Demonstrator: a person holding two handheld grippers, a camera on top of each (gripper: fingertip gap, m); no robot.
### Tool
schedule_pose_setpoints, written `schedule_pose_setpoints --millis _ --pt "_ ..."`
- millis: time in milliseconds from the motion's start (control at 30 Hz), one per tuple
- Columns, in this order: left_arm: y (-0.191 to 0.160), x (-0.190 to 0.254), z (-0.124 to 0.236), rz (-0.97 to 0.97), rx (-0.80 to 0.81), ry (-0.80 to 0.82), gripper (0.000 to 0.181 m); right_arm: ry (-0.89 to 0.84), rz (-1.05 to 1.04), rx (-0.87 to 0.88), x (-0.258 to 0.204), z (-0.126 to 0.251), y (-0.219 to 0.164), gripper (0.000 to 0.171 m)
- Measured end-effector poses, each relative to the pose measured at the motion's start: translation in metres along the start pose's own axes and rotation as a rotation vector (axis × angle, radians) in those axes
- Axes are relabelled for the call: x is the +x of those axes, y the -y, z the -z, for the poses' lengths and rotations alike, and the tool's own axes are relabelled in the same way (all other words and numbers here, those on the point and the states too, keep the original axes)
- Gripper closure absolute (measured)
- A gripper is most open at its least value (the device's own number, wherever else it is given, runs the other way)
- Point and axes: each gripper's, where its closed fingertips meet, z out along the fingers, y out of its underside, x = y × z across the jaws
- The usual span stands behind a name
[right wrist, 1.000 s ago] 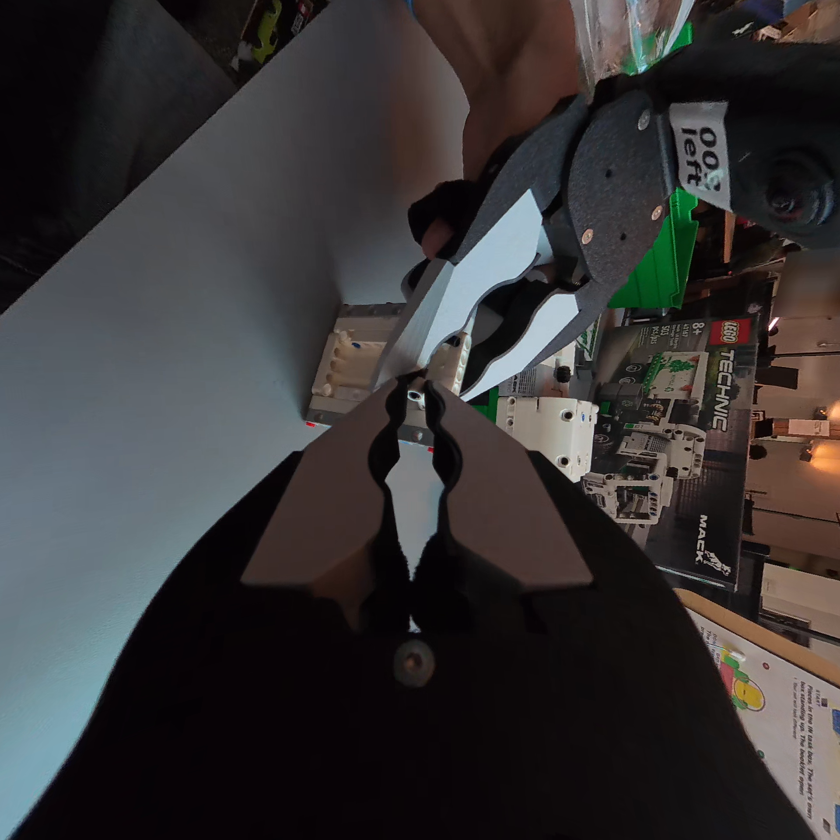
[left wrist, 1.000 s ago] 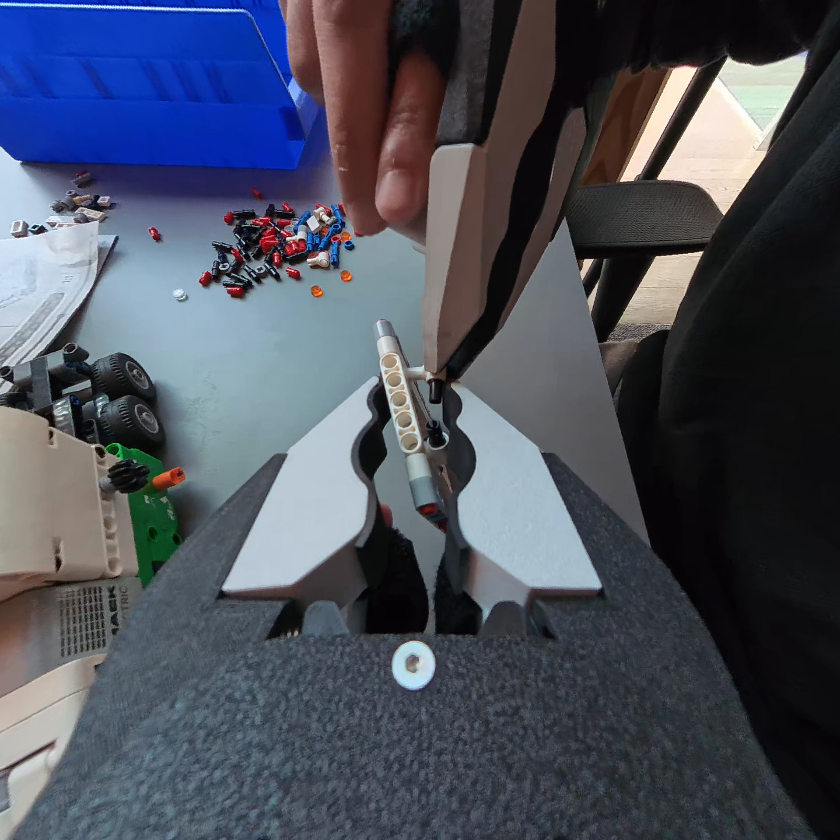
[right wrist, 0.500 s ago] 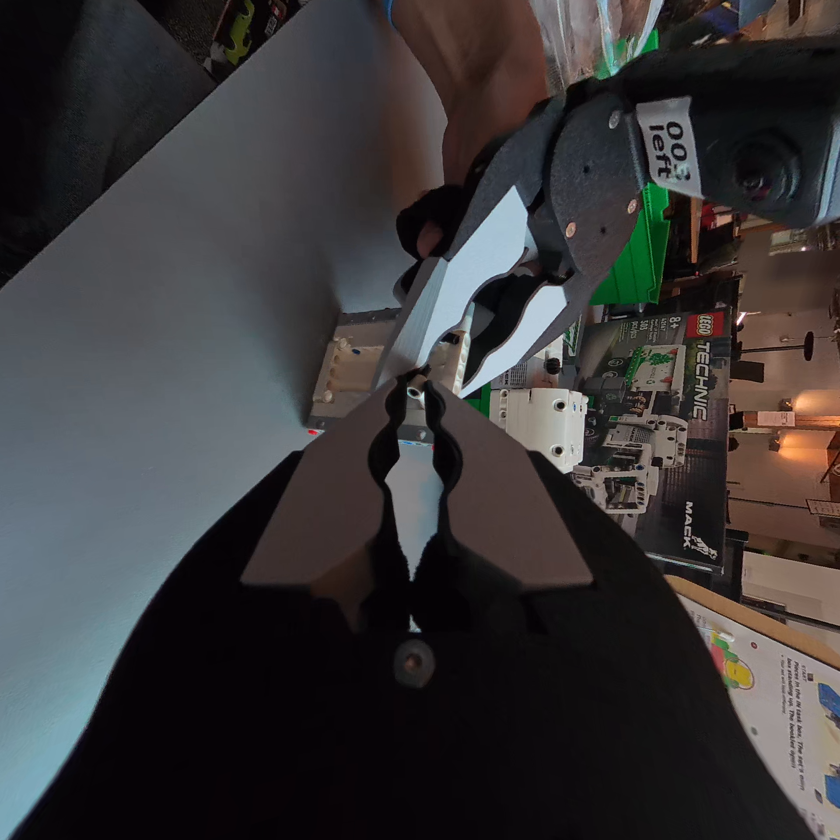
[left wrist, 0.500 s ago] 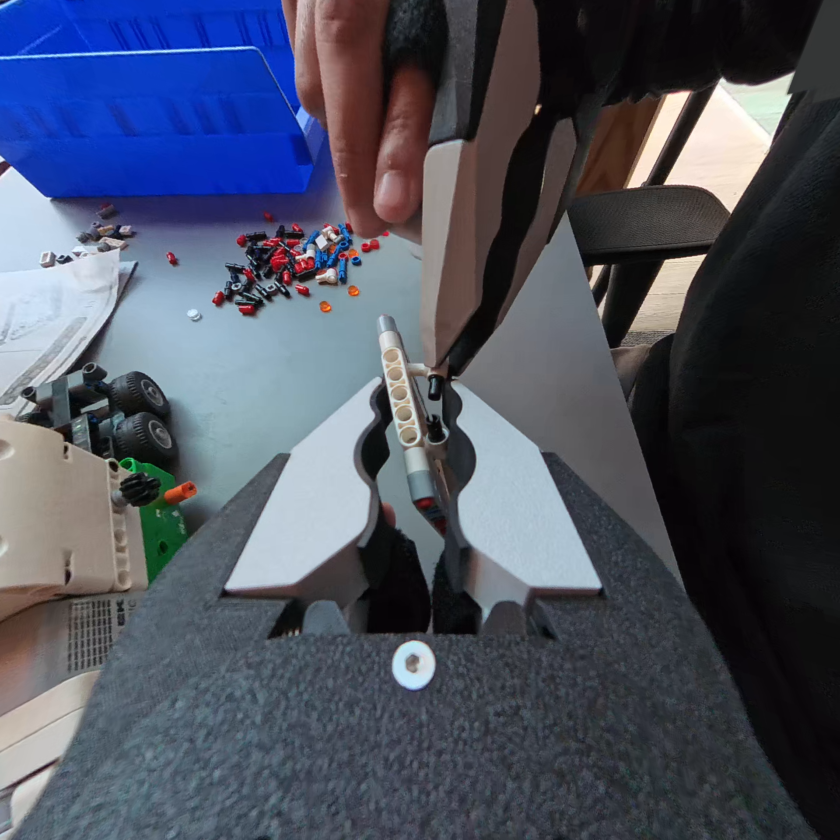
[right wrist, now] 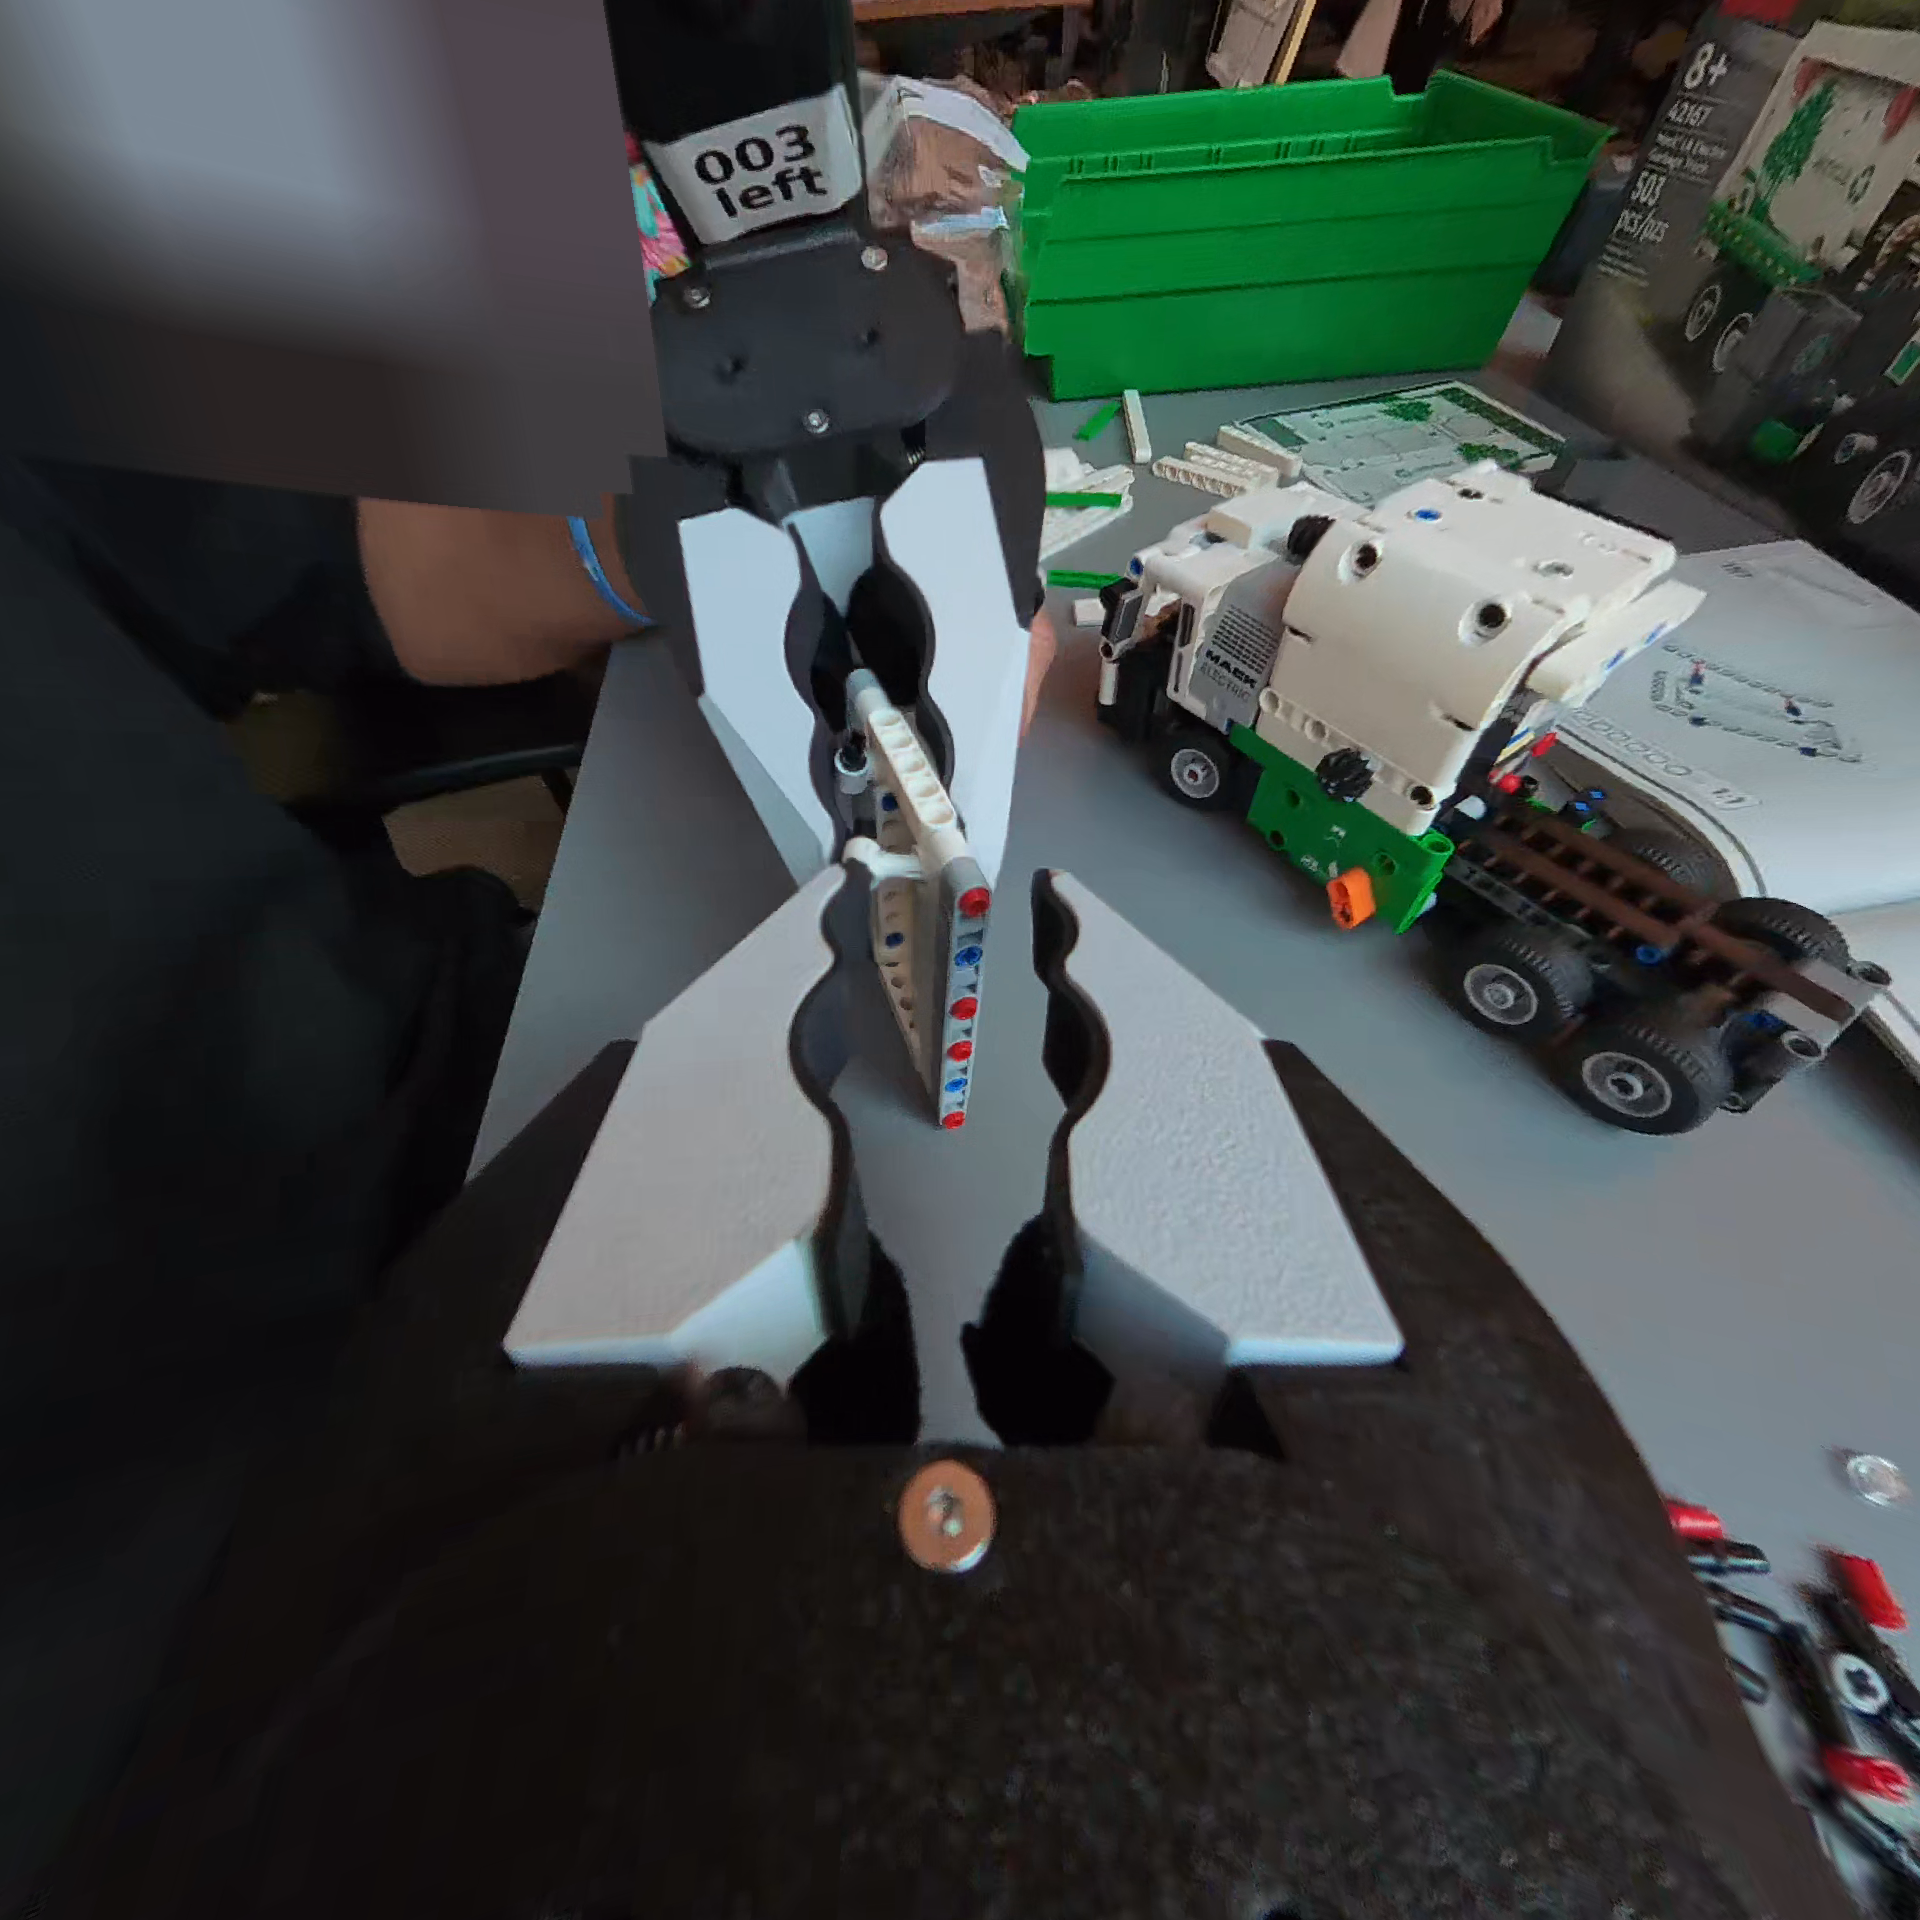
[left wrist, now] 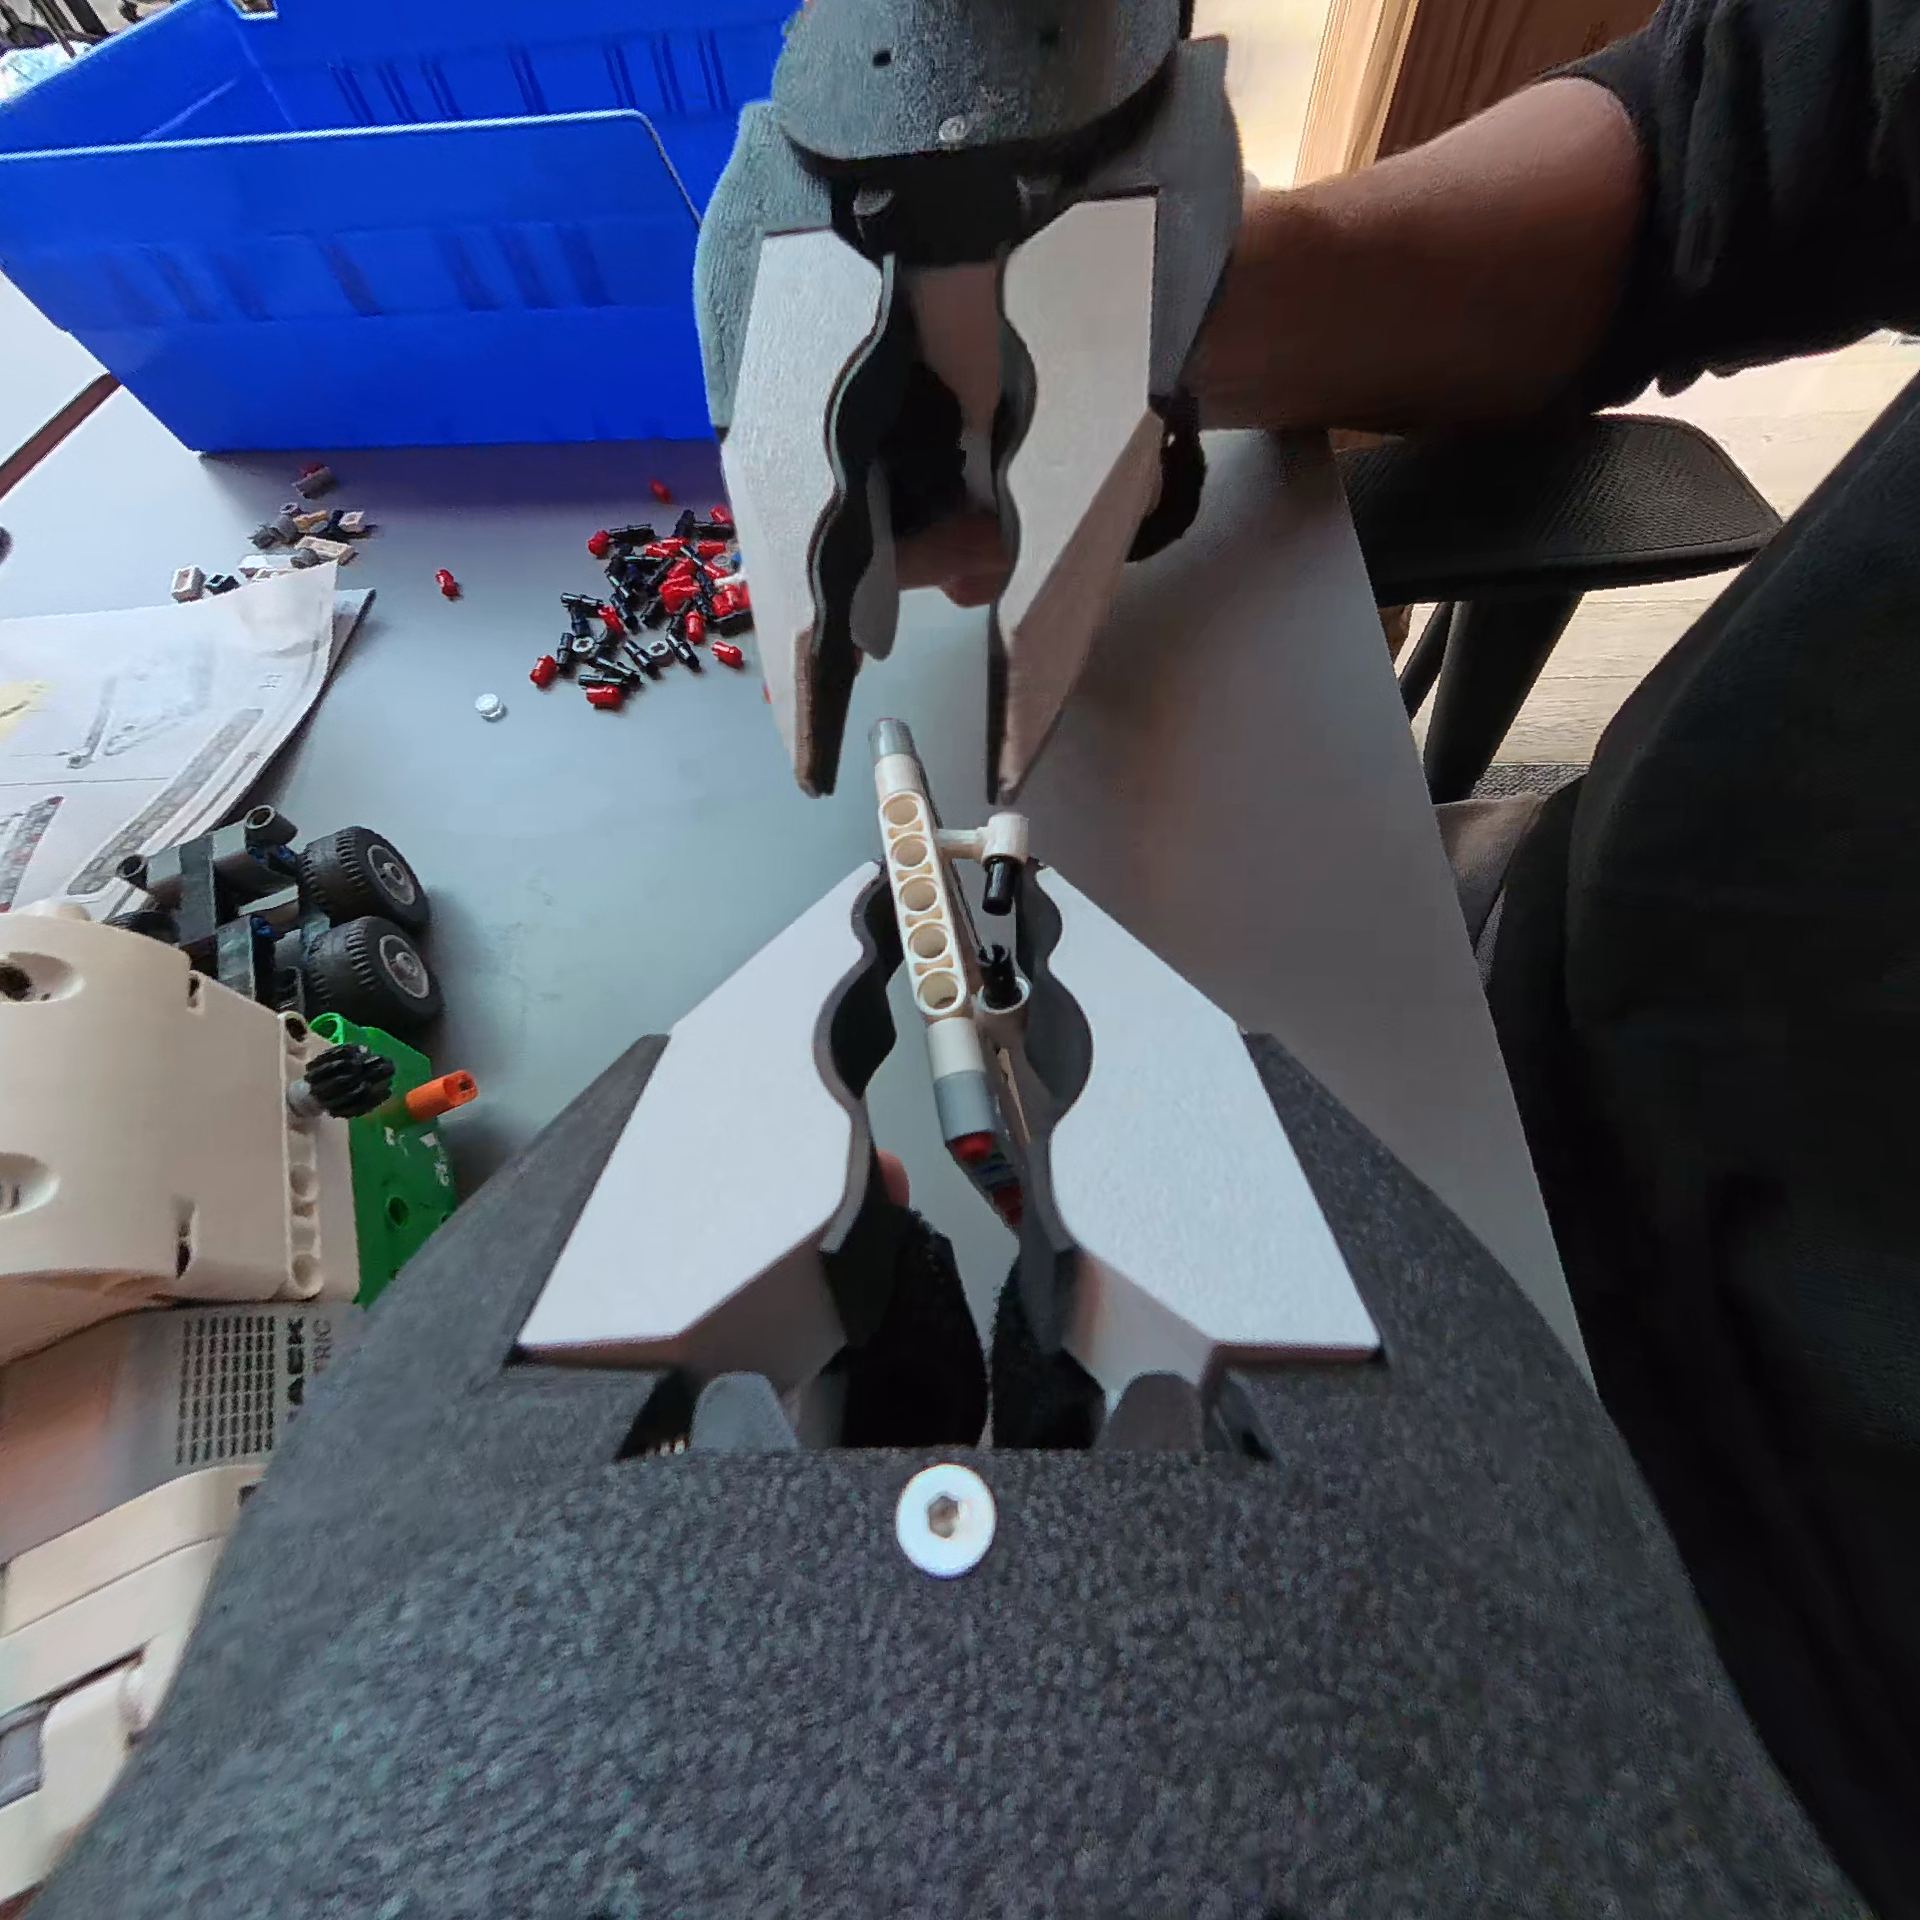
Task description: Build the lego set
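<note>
Left gripper (left wrist: 951, 894) clamped on a white beam assembly (left wrist: 940, 956), held above the grey table (left wrist: 623, 831). Right gripper (left wrist: 904, 790) jaws apart, tips straddling the beam's top end. Red and black pins (left wrist: 655, 623) scattered near the blue bin (left wrist: 343, 281); truck chassis (left wrist: 301, 925) by the left edge.

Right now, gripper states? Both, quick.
Left gripper: shut on the white beam assembly, held between its fingers.
Right gripper: open, nothing gripped; its fingers flank the assembly's far end without clamping it.

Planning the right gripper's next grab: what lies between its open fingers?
In the right wrist view, the white beam assembly, held by the left gripper, stands between the right gripper fingers, untouched.
</note>
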Motion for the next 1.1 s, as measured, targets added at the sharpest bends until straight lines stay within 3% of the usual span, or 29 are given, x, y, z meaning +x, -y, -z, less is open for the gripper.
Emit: schedule_pose_setpoints --millis 1100 --pt "0.001 0.0 -0.002 0.008 0.002 -0.004 0.163 0.056 -0.02 0.026 0.001 -0.003 -0.003 0.16"
